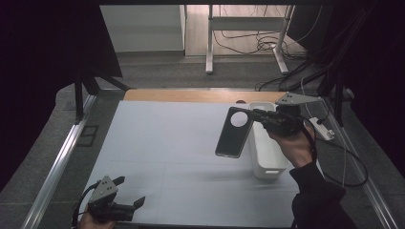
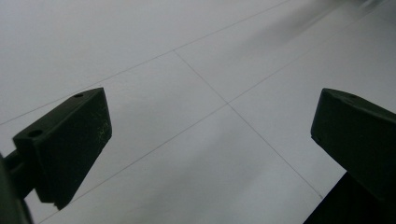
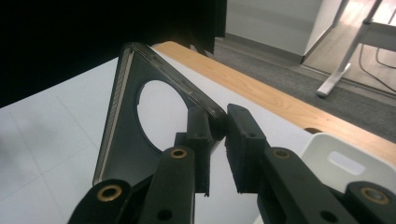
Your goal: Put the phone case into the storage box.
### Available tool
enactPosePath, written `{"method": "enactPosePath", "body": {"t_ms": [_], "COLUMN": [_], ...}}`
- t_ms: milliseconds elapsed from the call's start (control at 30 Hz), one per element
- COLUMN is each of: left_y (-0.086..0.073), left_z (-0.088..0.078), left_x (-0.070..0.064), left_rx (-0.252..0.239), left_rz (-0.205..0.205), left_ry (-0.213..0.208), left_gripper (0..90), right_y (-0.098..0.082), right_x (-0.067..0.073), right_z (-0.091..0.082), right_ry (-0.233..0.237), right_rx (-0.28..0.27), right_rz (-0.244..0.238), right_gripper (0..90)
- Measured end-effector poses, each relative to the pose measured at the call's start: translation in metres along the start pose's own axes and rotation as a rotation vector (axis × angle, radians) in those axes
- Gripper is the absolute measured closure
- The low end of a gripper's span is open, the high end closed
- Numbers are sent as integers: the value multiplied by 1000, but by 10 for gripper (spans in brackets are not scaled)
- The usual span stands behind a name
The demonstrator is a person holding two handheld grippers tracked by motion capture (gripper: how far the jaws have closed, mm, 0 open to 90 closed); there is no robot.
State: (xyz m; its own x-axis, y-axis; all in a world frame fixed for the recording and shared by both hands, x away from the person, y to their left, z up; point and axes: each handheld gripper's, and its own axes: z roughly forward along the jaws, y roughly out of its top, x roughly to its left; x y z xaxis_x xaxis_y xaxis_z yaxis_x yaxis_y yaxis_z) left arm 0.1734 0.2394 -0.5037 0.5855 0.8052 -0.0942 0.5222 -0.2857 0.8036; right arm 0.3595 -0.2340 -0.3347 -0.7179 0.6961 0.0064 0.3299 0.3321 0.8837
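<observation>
Right gripper (image 1: 255, 116) clamped on phone case (image 1: 233, 132) by its edge, mid-frame, airborne beside white bin (image 1: 267, 168). Keep grip firm, case level. Left gripper (image 1: 130, 191) open, idle lower left.

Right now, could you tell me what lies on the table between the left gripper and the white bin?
Nothing: in the high view, only bare table separates the left gripper from the white bin.

A dark phone case (image 1: 234, 132) with a large round camera cutout is held by one corner, hanging above the white tabletop (image 1: 167, 143), tilted.
</observation>
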Motion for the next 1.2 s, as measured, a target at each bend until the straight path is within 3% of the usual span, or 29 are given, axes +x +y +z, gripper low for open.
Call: {"method": "enactPosePath", "body": {"t_ms": [833,1200], "left_y": [1,1], "left_z": [2,1], "left_x": [0,1], "left_rx": [15,15], "left_rz": [3,-4], "left_ry": [-5,-13], "left_gripper": [0,0], "right_y": [22,29], "right_x": [-51,-76], "right_z": [-12,-10], "right_ry": [-63,-104], "right_rx": [-46,-36], "right_rz": [3,-13], "right_gripper": [792,792]}}
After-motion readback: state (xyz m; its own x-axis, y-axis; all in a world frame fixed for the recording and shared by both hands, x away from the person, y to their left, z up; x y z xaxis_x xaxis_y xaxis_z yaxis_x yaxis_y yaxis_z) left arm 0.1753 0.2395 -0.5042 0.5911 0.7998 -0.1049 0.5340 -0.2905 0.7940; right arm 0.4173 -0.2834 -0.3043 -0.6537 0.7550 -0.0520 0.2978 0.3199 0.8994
